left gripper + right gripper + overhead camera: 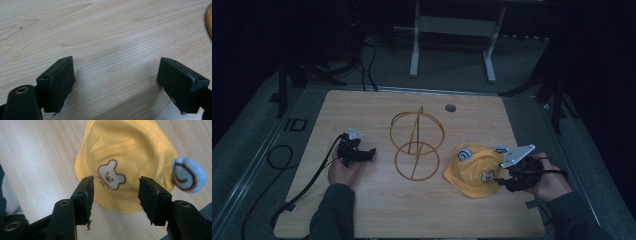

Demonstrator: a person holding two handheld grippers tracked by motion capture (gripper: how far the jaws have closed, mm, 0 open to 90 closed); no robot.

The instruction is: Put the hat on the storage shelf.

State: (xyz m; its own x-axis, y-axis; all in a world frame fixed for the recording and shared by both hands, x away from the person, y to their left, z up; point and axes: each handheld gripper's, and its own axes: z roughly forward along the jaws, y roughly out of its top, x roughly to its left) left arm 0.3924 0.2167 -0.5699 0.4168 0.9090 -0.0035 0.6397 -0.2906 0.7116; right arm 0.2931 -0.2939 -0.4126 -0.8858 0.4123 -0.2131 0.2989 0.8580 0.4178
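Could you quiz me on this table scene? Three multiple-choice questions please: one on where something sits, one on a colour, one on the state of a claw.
1. Where does the wire stand sit?
A. Between the two claws
B. On the floor
C. On top of the hat

2. What colour is the hat?
A. Green
B. Yellow
C. Black

3. How are the jaws of the left claw?
A. Clamped on the hat
C. Shut tight on a cable
B. Open, with bare table between them

Answers:
1 A, it stands mid-table between the hands.
2 B, yellow cloth with a bear patch.
3 B, the jaws stand wide apart over wood.
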